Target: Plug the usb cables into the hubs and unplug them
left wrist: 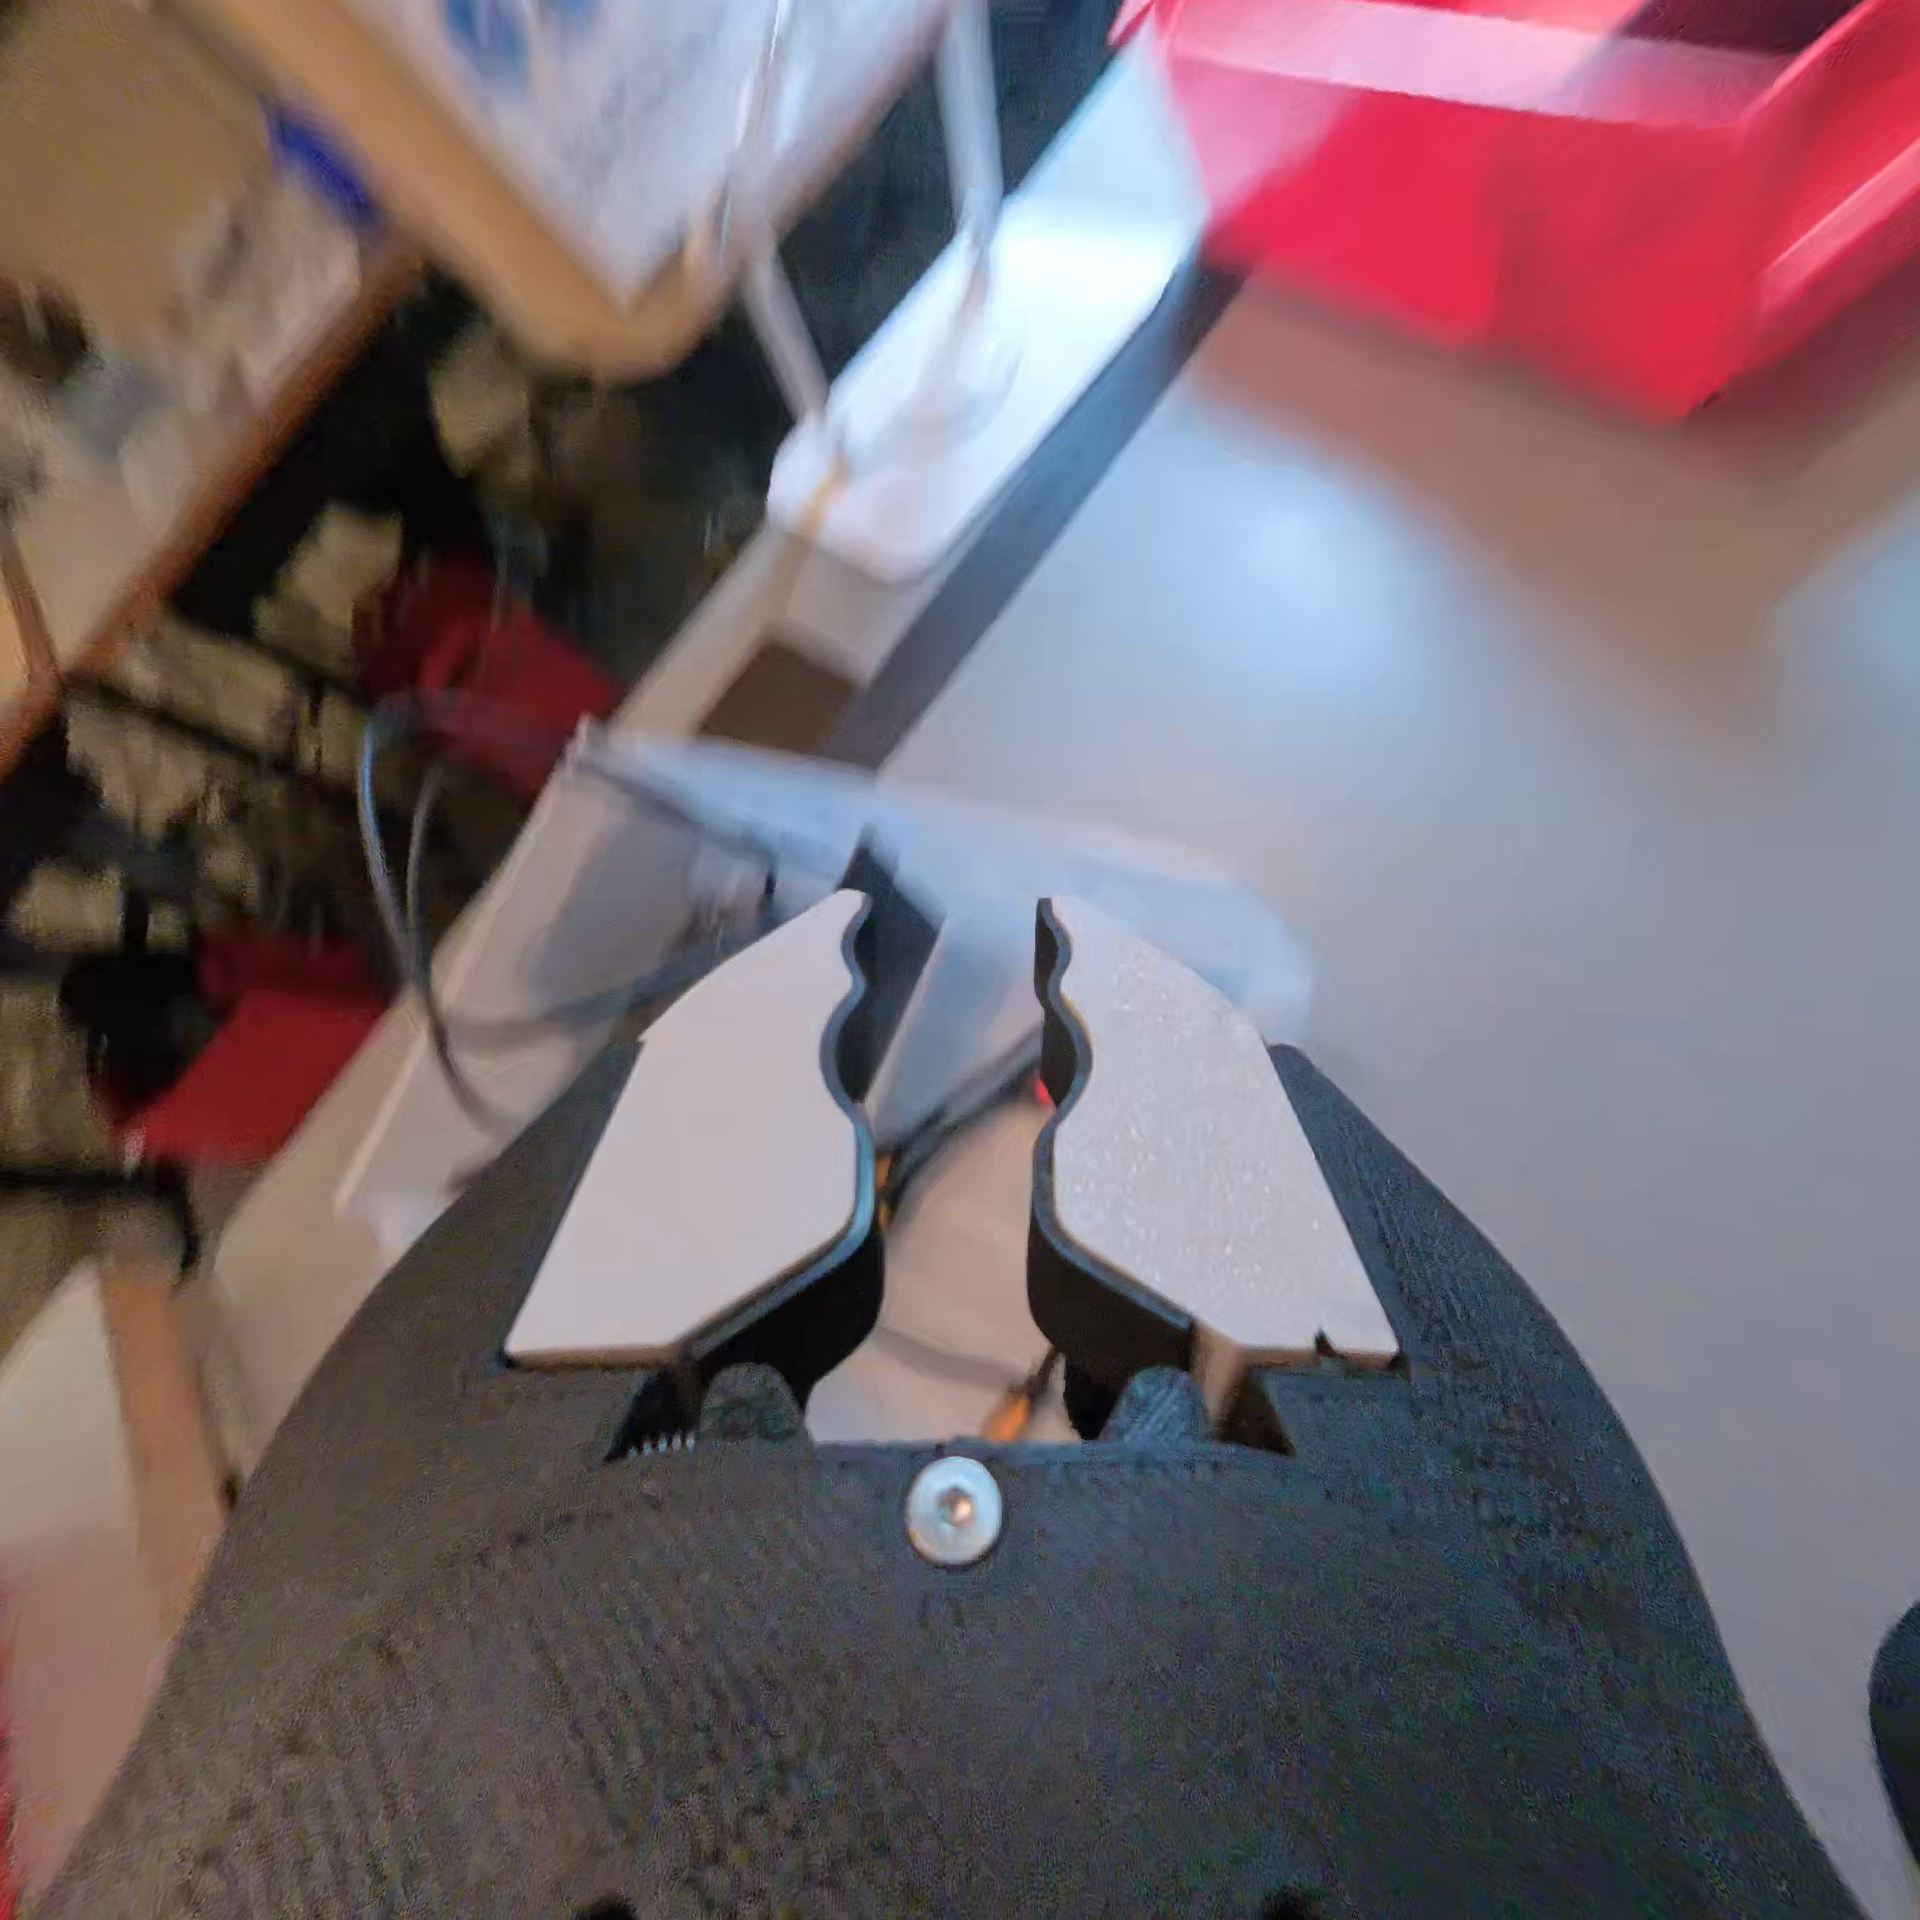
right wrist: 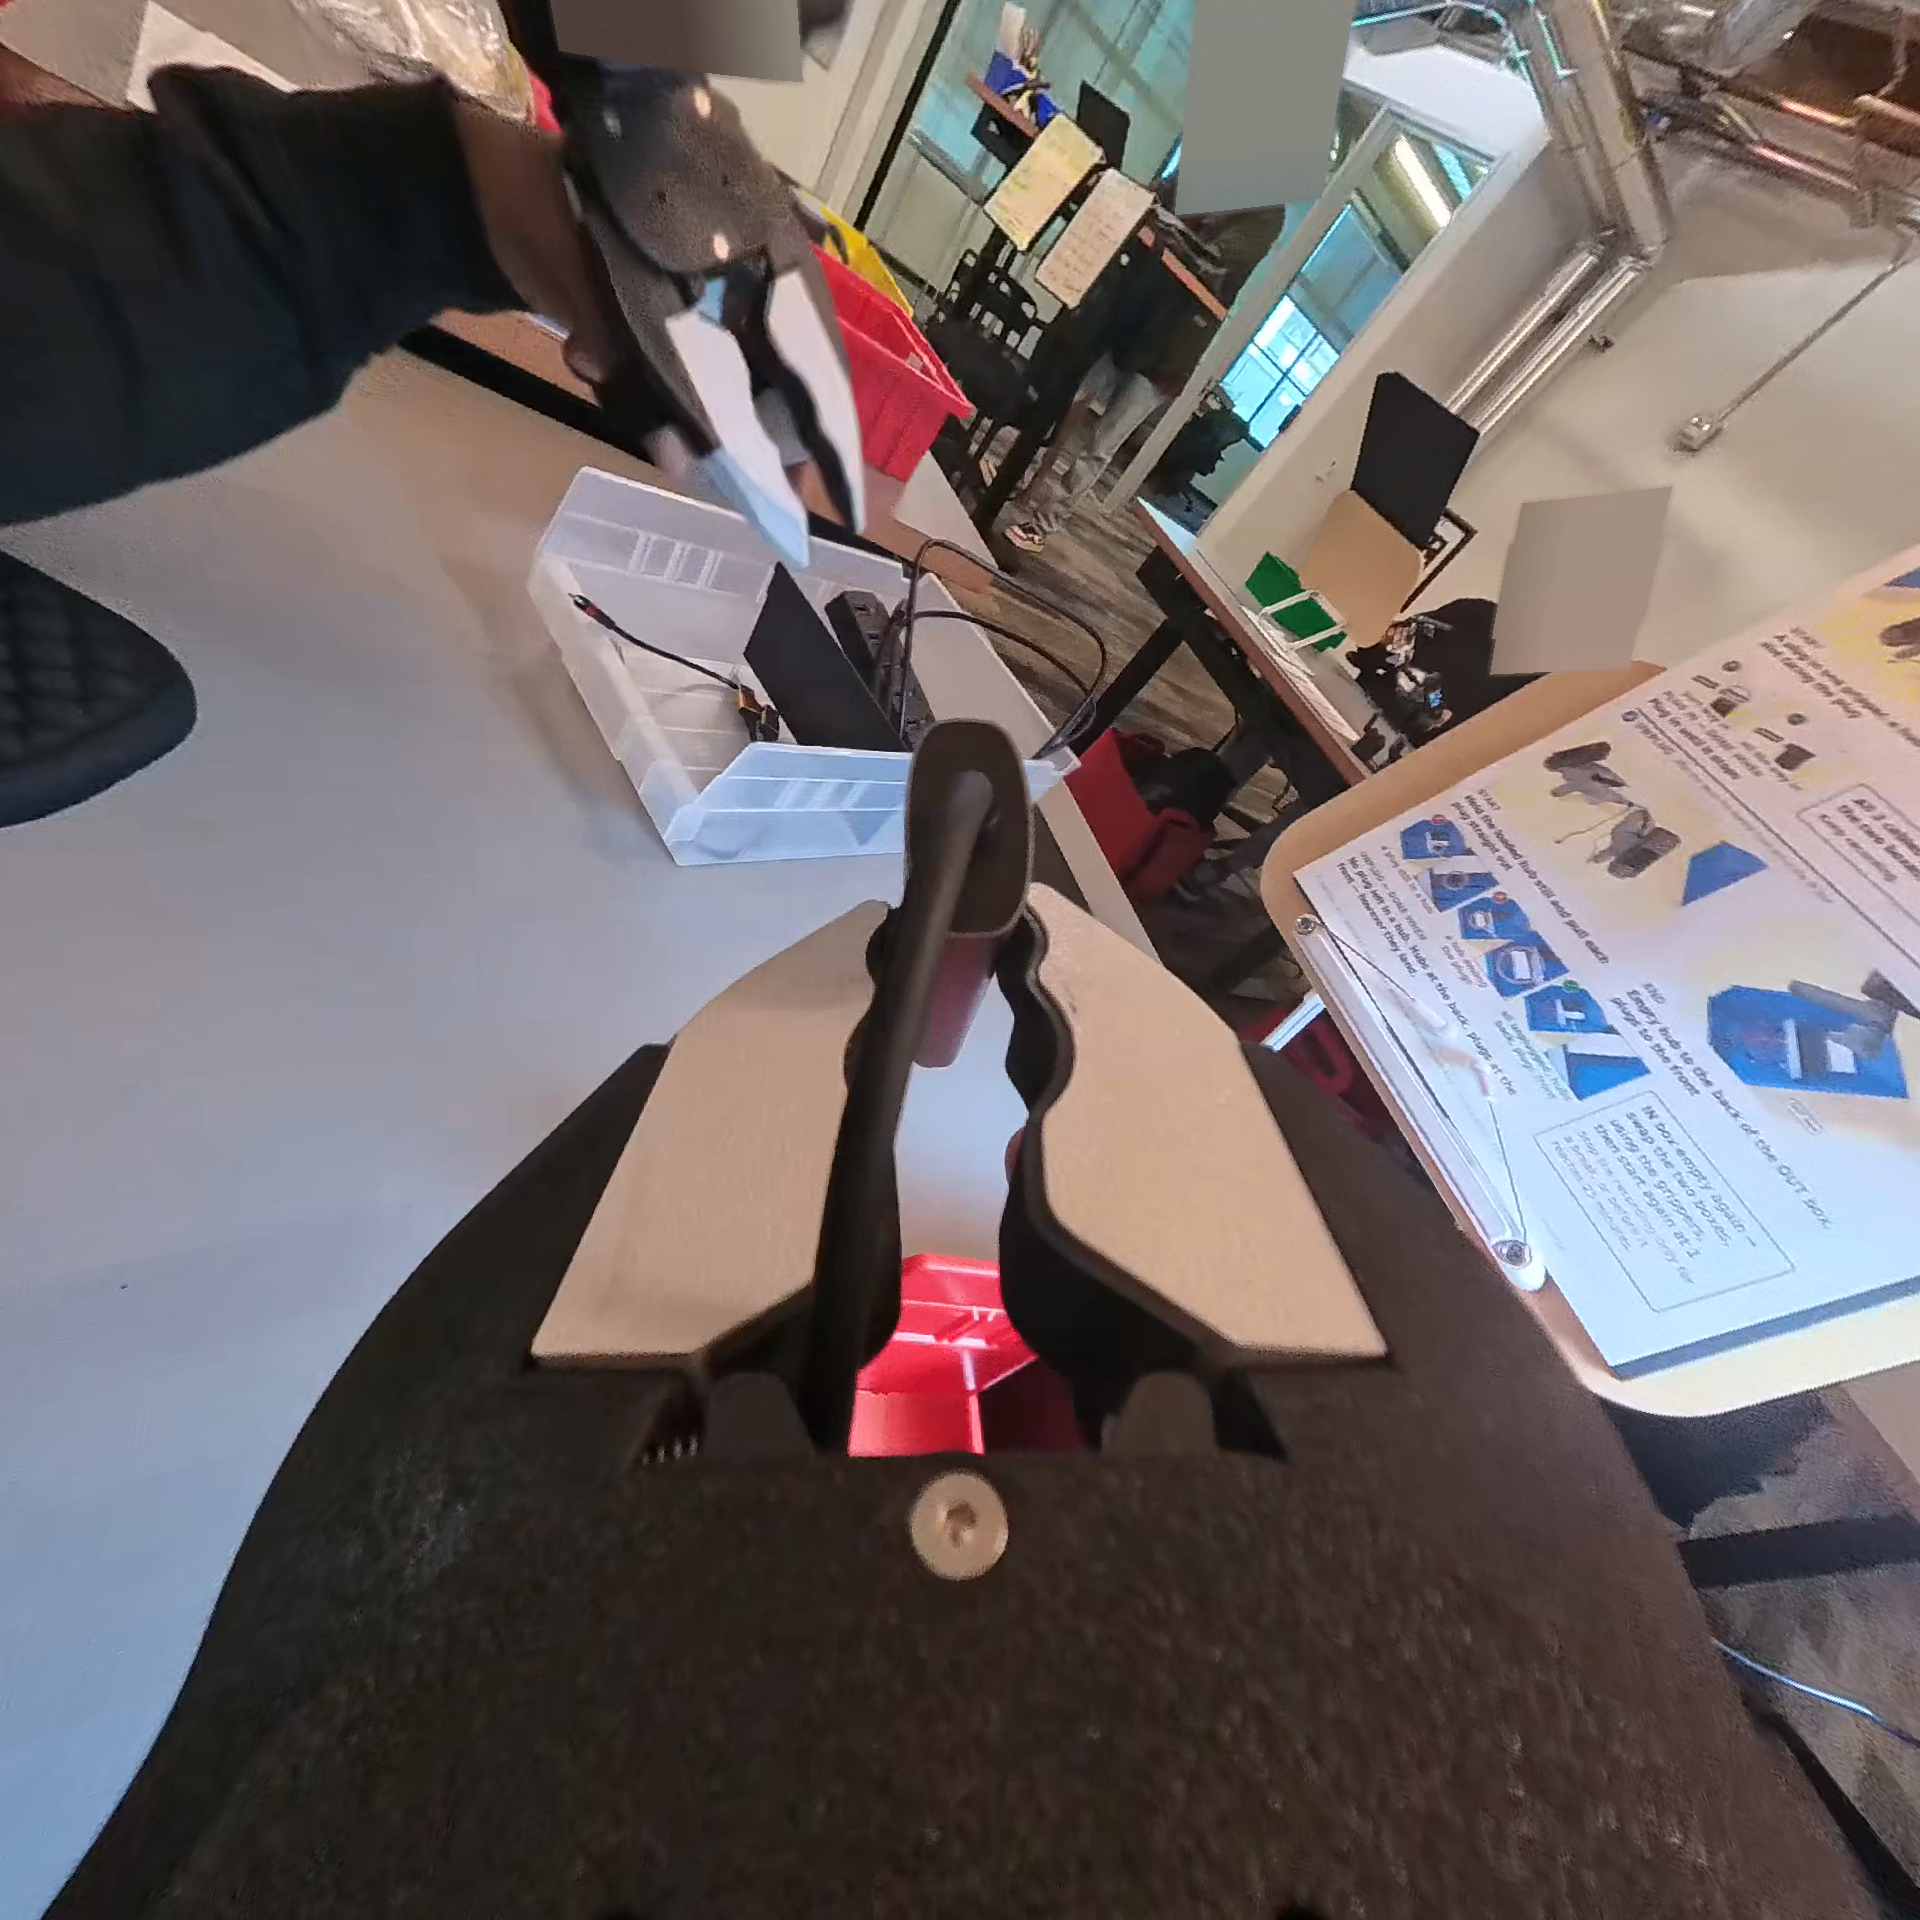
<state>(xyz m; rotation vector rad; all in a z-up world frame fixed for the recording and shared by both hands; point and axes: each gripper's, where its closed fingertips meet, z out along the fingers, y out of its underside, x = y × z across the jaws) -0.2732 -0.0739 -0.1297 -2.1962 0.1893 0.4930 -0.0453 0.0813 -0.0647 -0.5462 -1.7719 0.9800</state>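
Black plug (right wrist: 961,831) sat clamped askew in right hand-held gripper (right wrist: 951,945), left hand-held gripper (right wrist: 821,520) parted, empty over clear box (right wrist: 665,623); tilt risked jamming at hub (right wrist: 878,649).

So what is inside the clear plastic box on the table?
The clear plastic box holds a black panel, a black hub and thin cables. The panel hides what is behind it.
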